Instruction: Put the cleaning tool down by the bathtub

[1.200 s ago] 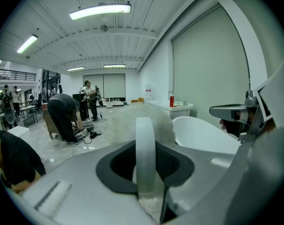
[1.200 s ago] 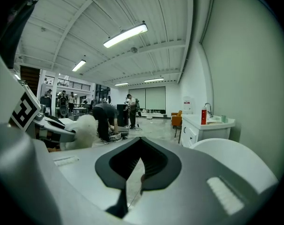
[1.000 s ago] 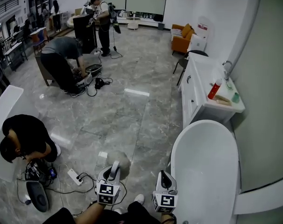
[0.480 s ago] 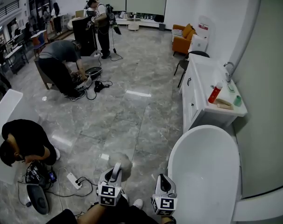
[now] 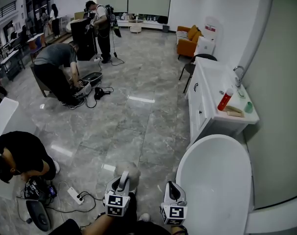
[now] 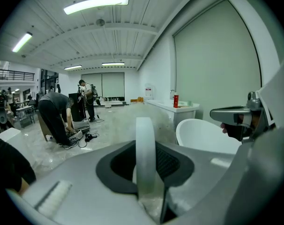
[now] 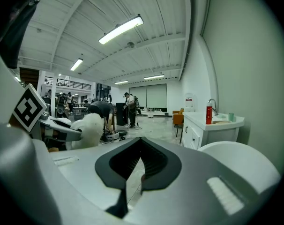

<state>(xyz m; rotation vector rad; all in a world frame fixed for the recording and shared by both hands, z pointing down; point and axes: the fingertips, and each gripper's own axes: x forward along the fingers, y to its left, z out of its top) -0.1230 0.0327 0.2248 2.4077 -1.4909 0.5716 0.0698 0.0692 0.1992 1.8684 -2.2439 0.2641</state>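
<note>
My left gripper is shut on the white handle of a cleaning tool. Its fluffy off-white head sticks out ahead of the jaws, above the grey floor, and shows as a pale puff in the right gripper view. My right gripper is held beside it, jaws shut with nothing between them, close to the near left rim of the white oval bathtub. The bathtub lies ahead and to the right of the left gripper. It also fills the lower right of the right gripper view, where the bathtub sits just beyond the jaws.
A white vanity cabinet with a red bottle stands beyond the tub. A crouching person with a power strip and cables is at the left. Other people work farther back. An orange armchair is at the far wall.
The view has crept forward, so the tub and vanity sit slightly lower and nearer. Both grippers keep their places and grip. The people in the background have shifted a little.
</note>
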